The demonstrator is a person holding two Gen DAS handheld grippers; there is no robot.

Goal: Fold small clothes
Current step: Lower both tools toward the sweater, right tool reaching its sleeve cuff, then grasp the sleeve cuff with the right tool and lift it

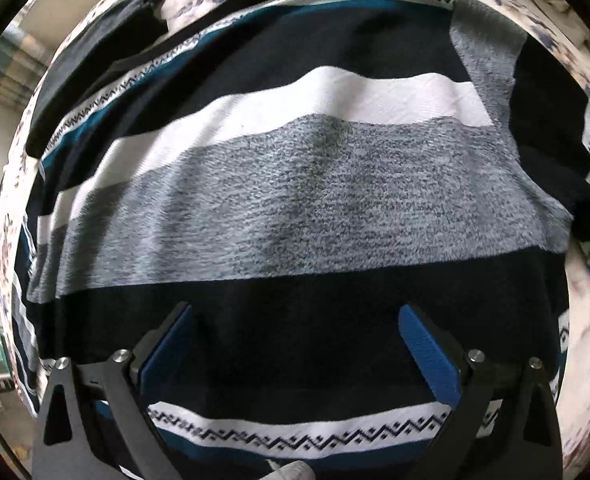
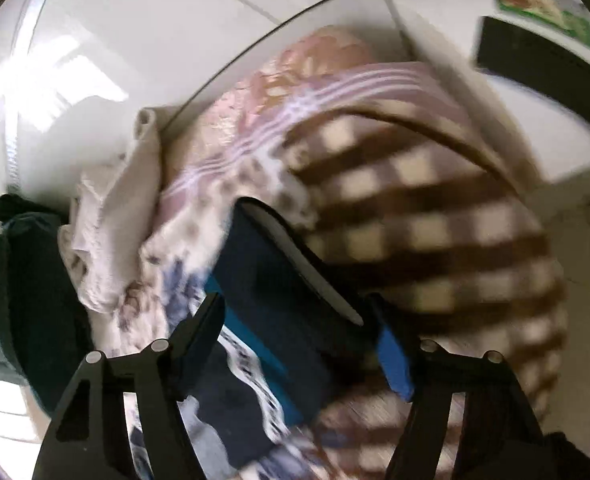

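Left wrist view: striped sweater [image 1: 295, 184] spread flat on a floral bed sheet [image 1: 587, 320], filling most of the frame. Its bands (white, heather grey, navy, teal, zigzag trim) run left-right across the view, so the long axis of the stripes lies crosswise to the left tongs [image 1: 295, 320]. A grey flap with a navy piece folded over sits at upper right. Another dark garment [image 1: 107, 40] lies at upper left, just beside the sweater edge. Left tongs spread wide, blue pads apart over the navy band, nothing between them; contact with the cloth can't be told.

Right wrist view, blurred by motion: right tongs [image 2: 295, 320] clamped on a navy/teal fold of the sweater [image 2: 267, 304], with the zigzag trim hanging below the fingers. The gripped fold rises up and left from the pads. This view alone shows a brown-and-cream checked blanket [image 2: 435, 220], a pink floral cloth [image 2: 287, 80], a crumpled cream cloth [image 2: 111, 220], a dark green bundle [image 2: 27, 288] at left and a white wall [image 2: 135, 40] behind. The left view alone shows the sweater's full stripe layout.
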